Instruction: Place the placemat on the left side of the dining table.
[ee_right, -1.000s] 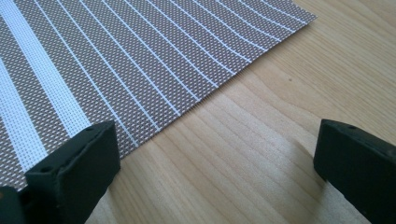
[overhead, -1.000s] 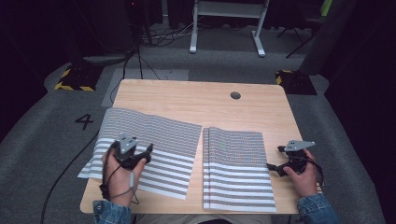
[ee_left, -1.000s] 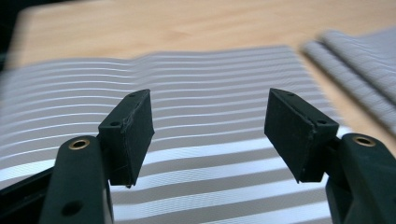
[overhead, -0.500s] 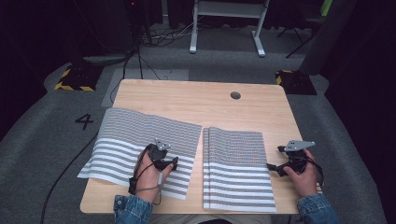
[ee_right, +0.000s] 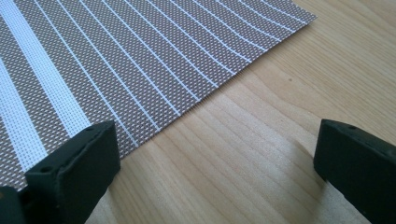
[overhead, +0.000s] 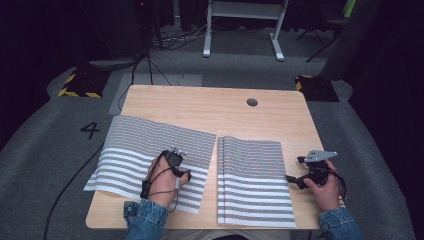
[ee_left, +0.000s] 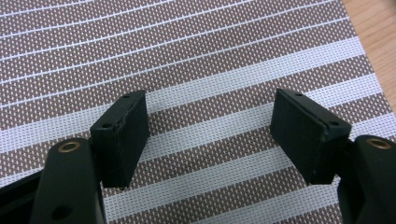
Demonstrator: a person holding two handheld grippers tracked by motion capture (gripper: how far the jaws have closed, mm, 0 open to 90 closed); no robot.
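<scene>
Two striped woven mats lay side by side on the wooden surface (overhead: 210,102), the left mat (overhead: 150,150) hanging a little over the surface's left edge and the right mat (overhead: 252,180) lying flat beside it. The left gripper (overhead: 175,161) hovered over the left mat's near right part, fingers (ee_left: 122,135) spread wide and empty. The right gripper (overhead: 307,172) stood just off the right mat's right edge above bare wood, fingers (ee_right: 77,165) also wide apart, holding nothing.

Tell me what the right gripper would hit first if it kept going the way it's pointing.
Probably the right striped mat: the right gripper is open over bare table, and the mat's edge lies just ahead.
</scene>
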